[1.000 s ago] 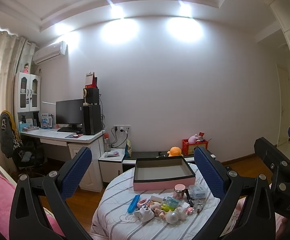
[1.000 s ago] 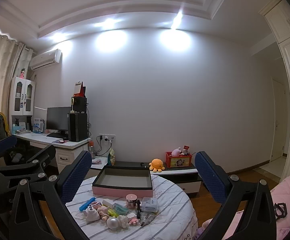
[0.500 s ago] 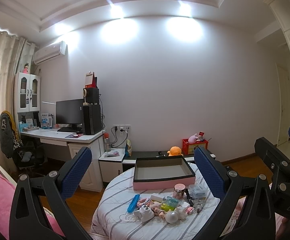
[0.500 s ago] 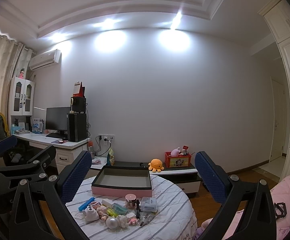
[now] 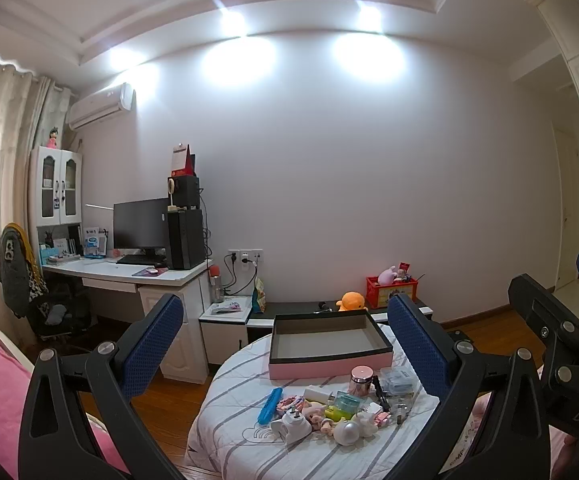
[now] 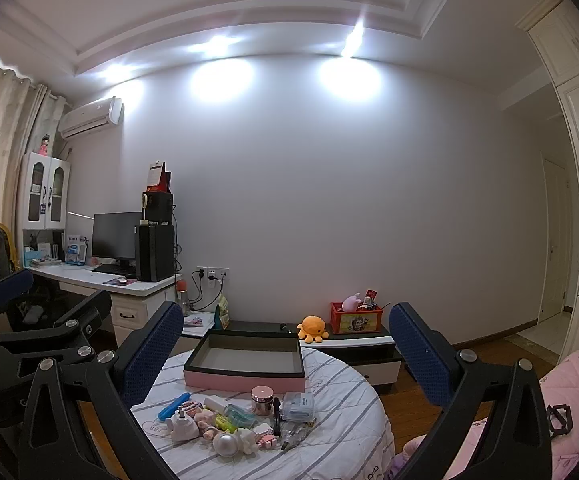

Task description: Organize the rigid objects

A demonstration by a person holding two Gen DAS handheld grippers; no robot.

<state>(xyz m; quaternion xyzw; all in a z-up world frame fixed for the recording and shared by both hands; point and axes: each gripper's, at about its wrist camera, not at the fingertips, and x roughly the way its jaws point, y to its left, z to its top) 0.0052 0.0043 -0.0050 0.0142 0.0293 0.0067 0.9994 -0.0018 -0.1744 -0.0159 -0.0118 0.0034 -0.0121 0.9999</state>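
A round table under a striped cloth [image 5: 241,392] [image 6: 349,412] carries an open pink box with a dark, empty inside [image 5: 329,344] [image 6: 245,360]. In front of the box lies a heap of small things: a blue case [image 5: 270,400] [image 6: 174,406], a white plug [image 5: 289,428], a pink jar [image 5: 360,376] [image 6: 261,396], a clear box [image 5: 399,380] [image 6: 298,406] and a silver ball [image 5: 347,432] [image 6: 227,444]. My left gripper [image 5: 284,320] and my right gripper [image 6: 285,324] both hover open and hold nothing, well short of the table.
A white desk [image 5: 129,276] with a monitor and a speaker stands at the left, with a chair beside it. A low cabinet [image 6: 349,344] behind the table bears an orange plush and a red crate. Pink bedding [image 6: 577,392] lies at the right, and wooden floor surrounds the table.
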